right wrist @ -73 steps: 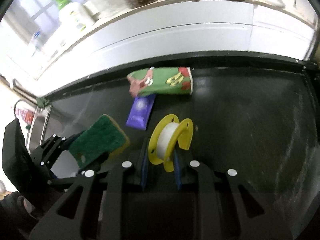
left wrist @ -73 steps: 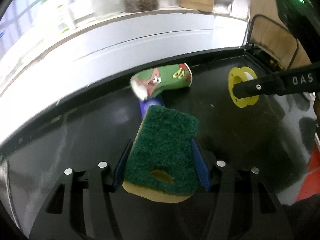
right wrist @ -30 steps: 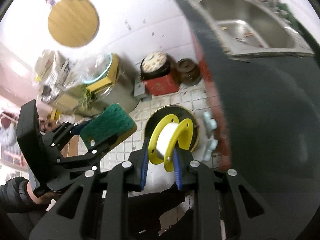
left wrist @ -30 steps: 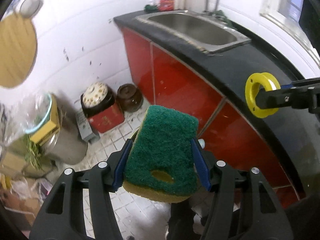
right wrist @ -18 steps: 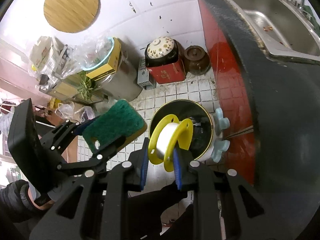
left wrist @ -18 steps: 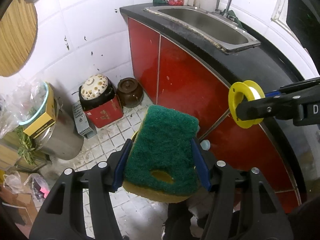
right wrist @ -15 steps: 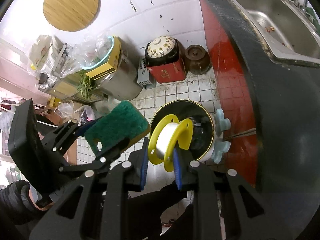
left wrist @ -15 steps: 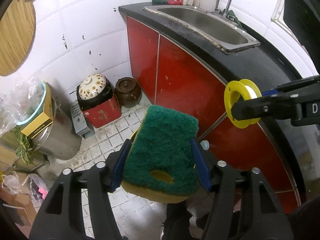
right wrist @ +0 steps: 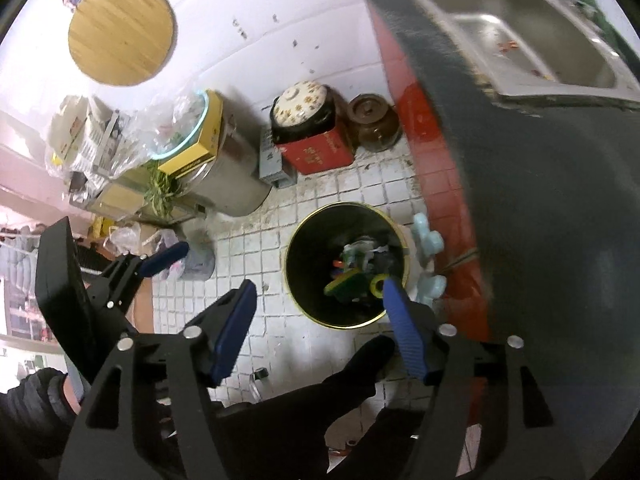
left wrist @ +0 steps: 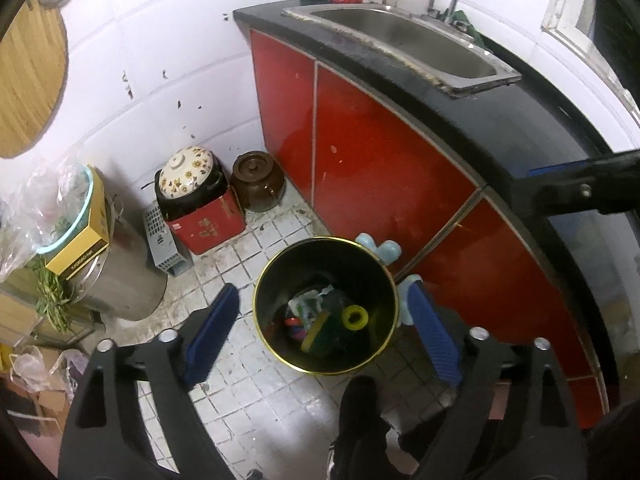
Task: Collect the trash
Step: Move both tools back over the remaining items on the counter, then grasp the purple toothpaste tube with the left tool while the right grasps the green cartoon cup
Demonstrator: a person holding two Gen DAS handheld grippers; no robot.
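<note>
While both tools, left [left wrist: 324, 334] & right [right wrist: 318, 322], gape empty over grimy white floor tiles [left wrist: 256, 384], sponge [left wrist: 320, 330] & yellow spool [left wrist: 356, 318] lie in black bin [left wrist: 280, 280] beside red cabinets [left wrist: 372, 168] w/ dark tabletop [left wrist: 532, 120].

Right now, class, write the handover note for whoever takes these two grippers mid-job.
Left gripper: open, empty, above the bin.
Right gripper: open, empty, above the same bin.
Done: the green sponge and yellow spool lie in the bin on other rubbish.
Left: no further trash shows in these views; look over the black counter by the sink for anything remaining.
</note>
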